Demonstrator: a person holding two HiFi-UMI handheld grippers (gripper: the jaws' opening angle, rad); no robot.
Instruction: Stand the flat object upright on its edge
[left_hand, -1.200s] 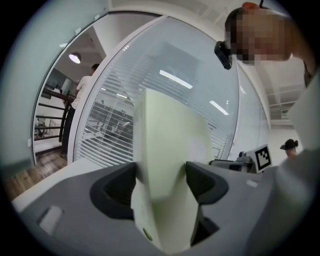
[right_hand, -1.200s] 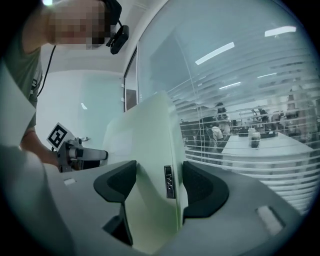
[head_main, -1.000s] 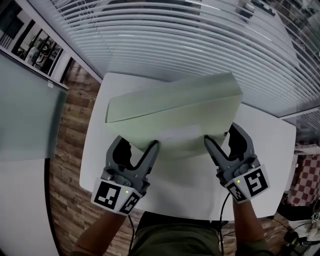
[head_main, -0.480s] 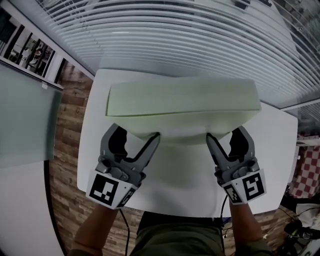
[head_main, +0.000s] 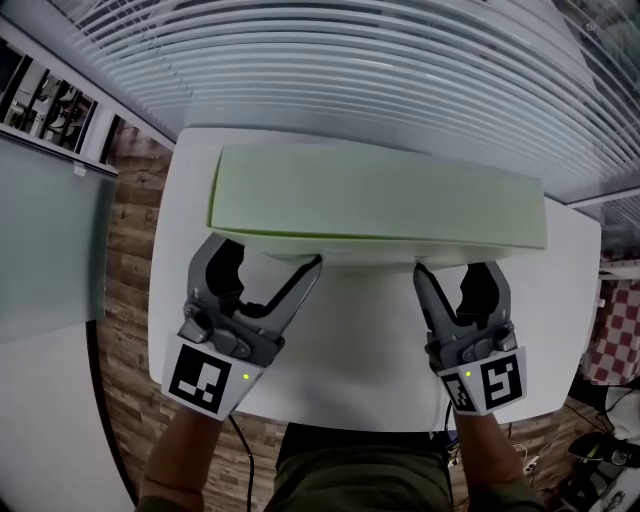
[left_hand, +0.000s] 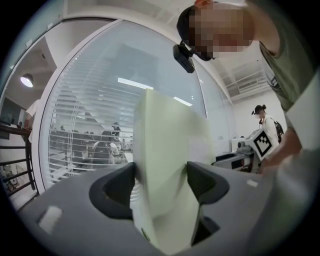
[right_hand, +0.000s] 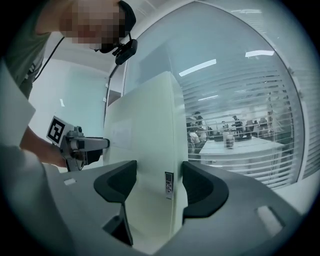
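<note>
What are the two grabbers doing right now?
Left gripper: jaws shut on the flat green box.
Right gripper: jaws shut on the flat green box too.

one green flat box (head_main: 380, 200), two grippers, left gripper (head_main: 268, 258) and right gripper (head_main: 455, 272), one white table (head_main: 350, 350), one blind (head_main: 350, 70)

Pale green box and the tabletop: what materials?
The box: likely paperboard or thin cardboard, matte pale green; sharp folded edges, flat panels, a small printed label on its side. The table: smooth white top with a faint sheen, probably laminate or painted board; cannot tell which.
</note>
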